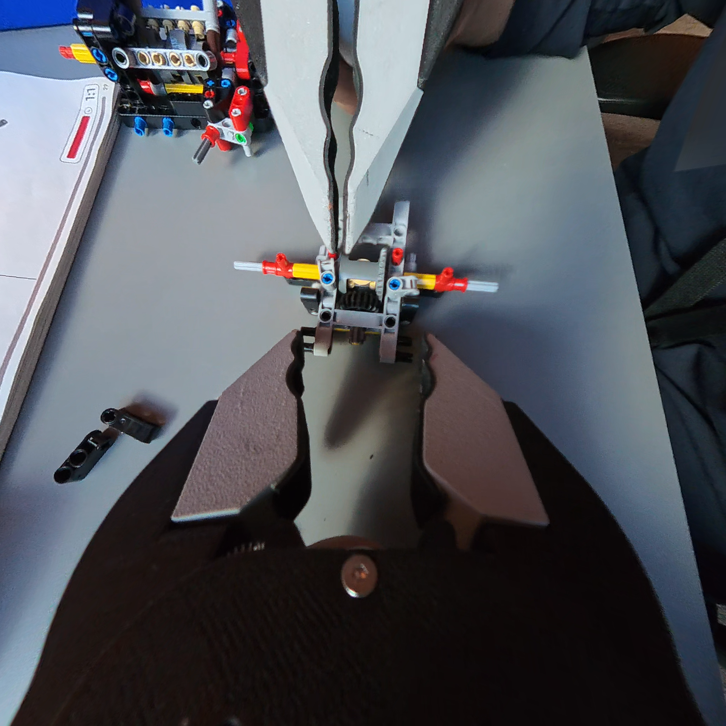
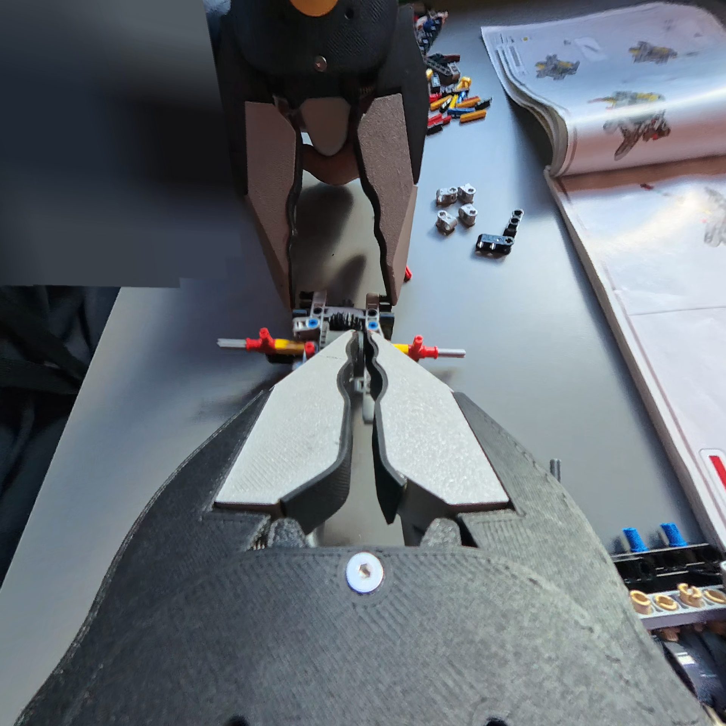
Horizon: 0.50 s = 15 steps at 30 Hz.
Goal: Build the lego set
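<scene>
A small grey brick assembly [image 1: 361, 290] with a black gear and a red-and-yellow axle through it lies on the grey table [image 1: 196, 275]. It also shows in the right wrist view [image 2: 338, 322]. My left gripper [image 1: 361, 345] has brown fingers and is open wide. Its tips stand on either side of the assembly's near end without pressing on it. My right gripper [image 2: 363, 334] has grey fingers and comes from the opposite side. Its tips are shut on a thin grey part at the top of the assembly, which also shows in the left wrist view [image 1: 340, 247].
A larger black, grey and red brick model [image 1: 176, 66] stands at the far left beside an open instruction booklet [image 1: 35, 176]. Two black connector pieces [image 1: 102, 444] lie at the near left. Grey connectors [image 2: 455, 206] and a pile of loose pieces [image 2: 451, 98] lie beyond. A person's dark clothing [image 1: 687, 235] borders the table. The tips of one gripper are about 4 centimetres away from the tips of the other.
</scene>
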Motion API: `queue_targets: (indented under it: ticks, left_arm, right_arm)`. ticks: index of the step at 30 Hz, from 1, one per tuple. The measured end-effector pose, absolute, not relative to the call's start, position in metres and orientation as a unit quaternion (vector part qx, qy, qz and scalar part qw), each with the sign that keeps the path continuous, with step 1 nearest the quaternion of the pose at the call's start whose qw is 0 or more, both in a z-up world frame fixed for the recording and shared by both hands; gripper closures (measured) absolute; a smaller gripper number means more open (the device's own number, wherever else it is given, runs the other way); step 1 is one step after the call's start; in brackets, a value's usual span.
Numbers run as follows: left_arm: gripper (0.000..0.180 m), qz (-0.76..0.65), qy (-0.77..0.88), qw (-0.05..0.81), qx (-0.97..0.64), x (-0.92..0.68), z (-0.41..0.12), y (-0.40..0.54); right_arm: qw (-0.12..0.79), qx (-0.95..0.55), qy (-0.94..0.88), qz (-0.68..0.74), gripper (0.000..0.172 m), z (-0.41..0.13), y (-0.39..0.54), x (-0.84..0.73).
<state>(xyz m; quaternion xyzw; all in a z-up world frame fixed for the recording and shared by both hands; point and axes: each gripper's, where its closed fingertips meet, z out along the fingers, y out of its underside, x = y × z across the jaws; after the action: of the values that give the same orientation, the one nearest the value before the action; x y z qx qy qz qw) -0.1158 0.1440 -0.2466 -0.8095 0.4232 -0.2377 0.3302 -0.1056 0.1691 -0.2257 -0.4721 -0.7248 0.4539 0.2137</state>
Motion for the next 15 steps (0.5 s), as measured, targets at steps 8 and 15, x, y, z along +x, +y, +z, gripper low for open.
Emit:
queue_targets:
  ticks: [8,15]
  left_arm:
    - [0.126,-0.206,0.440,0.334,-0.808,-0.1158,-0.2486,0.1453]
    - [0.127,-0.199,0.445,0.340,-0.805,-0.1130,-0.2476,0.1461]
  right_arm:
    - [0.235,-0.474,-0.736,0.422,0.170,-0.2315,0.1721,-0.1073]
    - [0.208,-0.470,-0.740,0.434,0.171,-0.2327,0.1676,-0.1035]
